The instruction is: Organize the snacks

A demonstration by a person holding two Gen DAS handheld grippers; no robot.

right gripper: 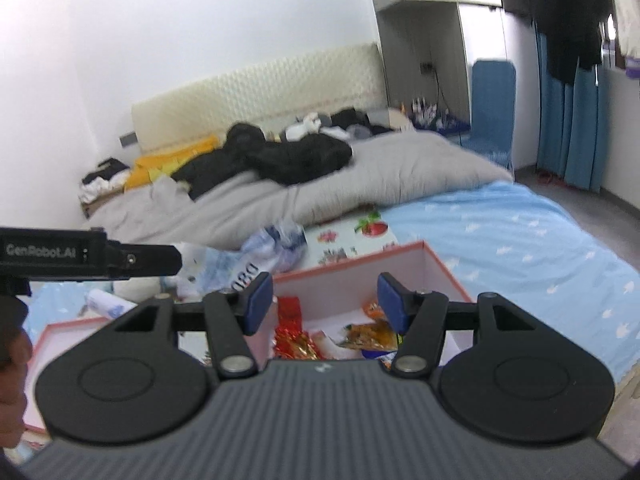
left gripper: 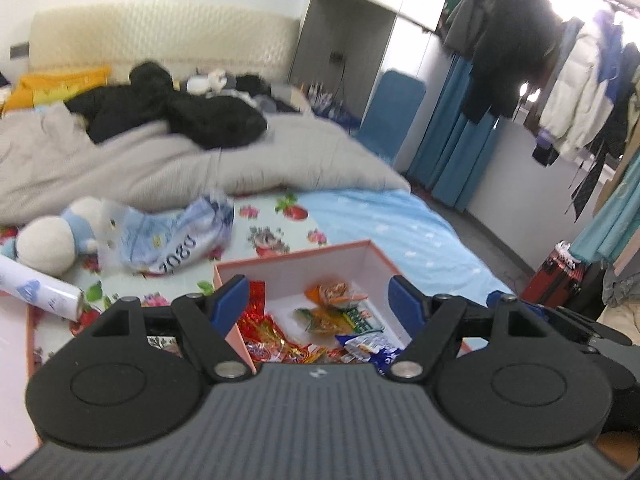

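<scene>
On the bed [left gripper: 400, 216] sits a pink box [left gripper: 296, 258], open at the top, its near part hidden behind each gripper's body in both views, so only the far wall and part of the floor show. Inside lie the snacks: a red packet [left gripper: 272, 336] along the left wall, an orange packet [left gripper: 334, 294] toward the back, a green-and-white one [left gripper: 360, 316] and a blue one [left gripper: 372, 350] cut off at the camera housing. Their print is too blurred to read, and they lie jumbled at mixed angles, with no shared long axis. The box's long side seems to run away from the cameras, though its full length is out of sight.

The left gripper [left gripper: 320, 304] hangs above the box, fingers spread wide with nothing between them. The right gripper [right gripper: 324, 300] is likewise parted and empty over the box. The left gripper's side [right gripper: 92, 258] crosses the right view's left edge. A crumpled bag [left gripper: 180, 240], a plush toy [left gripper: 52, 240] and a lid [right gripper: 60, 336] lie left of the box.
</scene>
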